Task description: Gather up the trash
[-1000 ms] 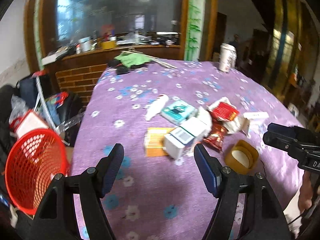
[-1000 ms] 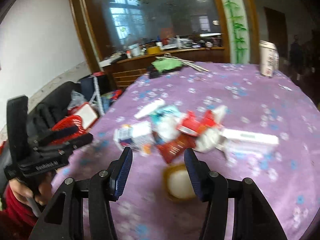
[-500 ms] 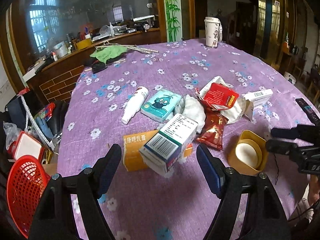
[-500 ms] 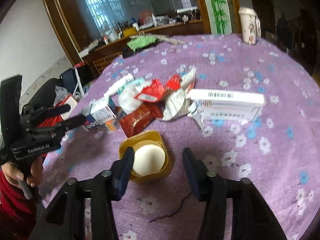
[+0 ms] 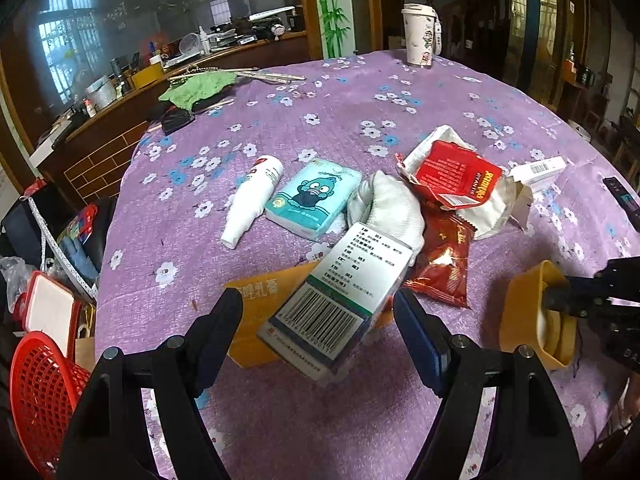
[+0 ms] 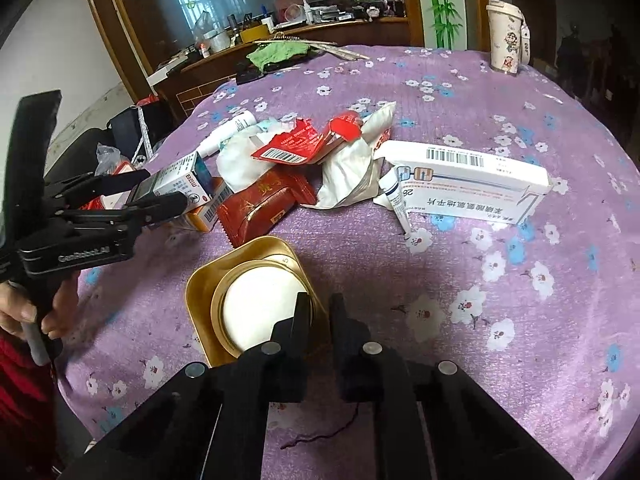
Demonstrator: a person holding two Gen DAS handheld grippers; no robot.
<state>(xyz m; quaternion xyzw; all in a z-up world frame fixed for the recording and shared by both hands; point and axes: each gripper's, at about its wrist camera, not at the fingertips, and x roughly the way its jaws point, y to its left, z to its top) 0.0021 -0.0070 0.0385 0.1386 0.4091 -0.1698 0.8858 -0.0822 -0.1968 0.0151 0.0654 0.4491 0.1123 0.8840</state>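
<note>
Gold tub (image 6: 256, 304) rim pinched by right gripper (image 6: 320, 312), left gripper (image 5: 318, 318) spread around one barcoded box (image 5: 340, 300)

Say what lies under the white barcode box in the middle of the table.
The white box rests tilted on an orange box, whose left part shows. The rest of the orange box, and any cloth beneath, is covered.

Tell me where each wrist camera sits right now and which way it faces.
Left wrist: on the left gripper, looking forward over the purple table; its open fingers flank the barcoded box.
Right wrist: on the right gripper, angled down at the yellow tub, fingers clamping its rim; the left gripper and hand show.
Shared: tub, box, red wrappers, cup.
</note>
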